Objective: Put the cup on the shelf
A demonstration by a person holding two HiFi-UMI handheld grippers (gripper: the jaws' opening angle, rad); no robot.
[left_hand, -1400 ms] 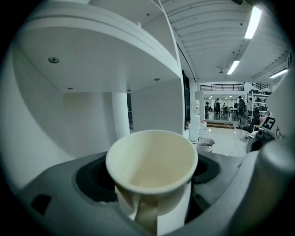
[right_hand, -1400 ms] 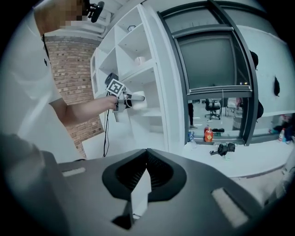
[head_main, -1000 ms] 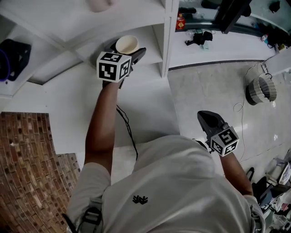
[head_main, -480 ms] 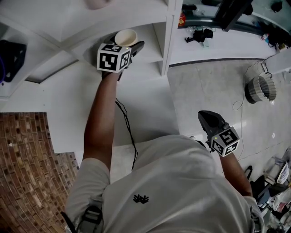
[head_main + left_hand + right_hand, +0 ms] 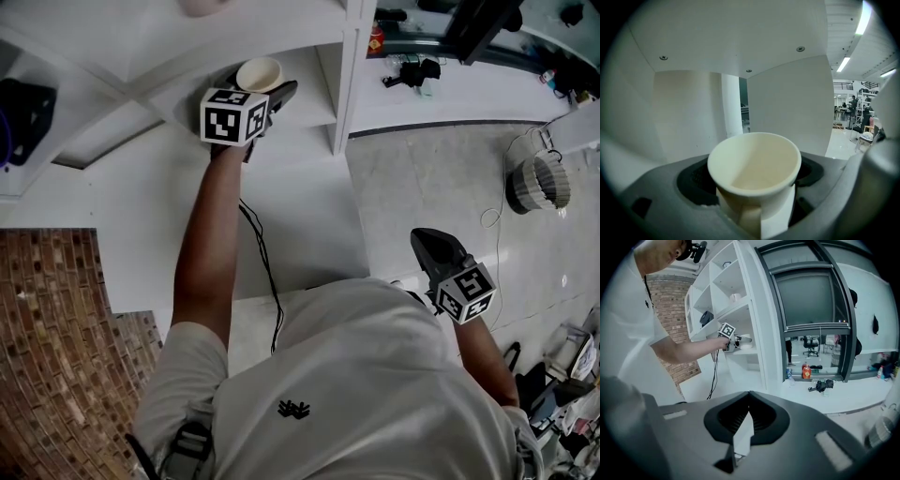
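A cream cup [image 5: 260, 75] sits between the jaws of my left gripper [image 5: 267, 90], which is shut on it with the arm stretched forward. In the left gripper view the cup [image 5: 754, 168] stands upright with its mouth open, inside a white shelf compartment [image 5: 787, 98] with walls and a ceiling around it. Whether its base touches the shelf board [image 5: 309, 108] is hidden. My right gripper [image 5: 428, 241] hangs low at the person's right side, over the floor. Its jaws [image 5: 743, 427] are shut on nothing.
The white shelf unit [image 5: 740, 310] has several compartments. A pinkish object [image 5: 204, 7] sits one level up and a dark object [image 5: 28, 112] on the left. A cable [image 5: 264, 272] trails from the left gripper. A window ledge [image 5: 450, 89] holds a red bottle [image 5: 372, 44]; a basket [image 5: 539, 183] stands on the floor.
The left gripper has carried the cup a little further forward into the shelf compartment, then held still. The right gripper has barely moved.
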